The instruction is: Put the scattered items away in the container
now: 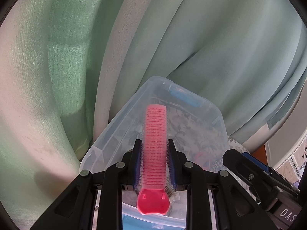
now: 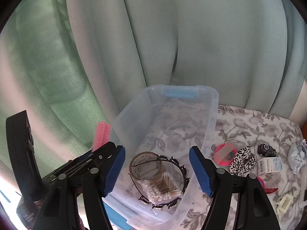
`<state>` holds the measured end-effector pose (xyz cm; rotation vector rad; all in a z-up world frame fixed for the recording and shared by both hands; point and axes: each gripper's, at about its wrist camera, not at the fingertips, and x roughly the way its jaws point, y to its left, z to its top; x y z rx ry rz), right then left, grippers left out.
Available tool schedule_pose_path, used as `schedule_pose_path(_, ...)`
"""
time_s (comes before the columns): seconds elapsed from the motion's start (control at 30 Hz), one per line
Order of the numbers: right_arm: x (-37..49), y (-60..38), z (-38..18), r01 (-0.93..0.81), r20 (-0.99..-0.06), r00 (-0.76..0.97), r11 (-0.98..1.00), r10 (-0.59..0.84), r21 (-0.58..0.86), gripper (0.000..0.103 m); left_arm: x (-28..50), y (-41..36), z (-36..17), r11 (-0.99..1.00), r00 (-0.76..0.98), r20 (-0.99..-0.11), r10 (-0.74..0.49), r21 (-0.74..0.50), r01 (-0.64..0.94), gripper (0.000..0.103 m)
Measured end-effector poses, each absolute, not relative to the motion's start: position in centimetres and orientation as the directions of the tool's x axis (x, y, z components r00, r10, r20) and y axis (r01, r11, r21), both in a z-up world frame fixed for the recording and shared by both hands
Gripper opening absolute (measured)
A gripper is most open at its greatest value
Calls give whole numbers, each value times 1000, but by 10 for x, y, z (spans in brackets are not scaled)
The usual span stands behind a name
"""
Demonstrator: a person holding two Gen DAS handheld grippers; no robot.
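Pink and bristly, a hair roller (image 1: 155,145) is clamped between the blue pads of the left gripper (image 1: 155,160), standing out forward above the near left rim of the clear plastic container (image 2: 214,103). The right gripper (image 2: 157,169) hangs over that container with its jaws spread wide and nothing between them. Inside the container, on its near side, lie a roll of clear tape (image 2: 145,165), a pack of cotton swabs (image 2: 163,186) and a black lace headband (image 2: 181,167). Right of the container, on the floral cloth (image 2: 249,122), lie pink hair ties (image 2: 225,153), a leopard-print scrunchie (image 2: 242,160), a small black toy car (image 2: 266,149) and a small white box (image 2: 270,164).
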<state>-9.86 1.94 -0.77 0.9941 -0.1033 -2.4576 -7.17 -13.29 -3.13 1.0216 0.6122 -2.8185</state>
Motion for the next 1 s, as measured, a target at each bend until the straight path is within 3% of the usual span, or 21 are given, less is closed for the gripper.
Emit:
schedule_pose_path(0.07,-98,21,-7,404,-637,-618,-882,-460,244,73,-71,-134,-31,-914,-771,-634,61,-347,212,28)
schedule_pose_path(0.3,-91,26,-8,400,-648,-613,-885,-451,238,73,-72,-133,-31,-912,-769,-637,58,-348,219,49)
schedule_pose_path(1.0,-50,62,30,373,-566,-689,-891,-452,257,73,-34,-100,24,-939,-820,-570,42,-304,163,63)
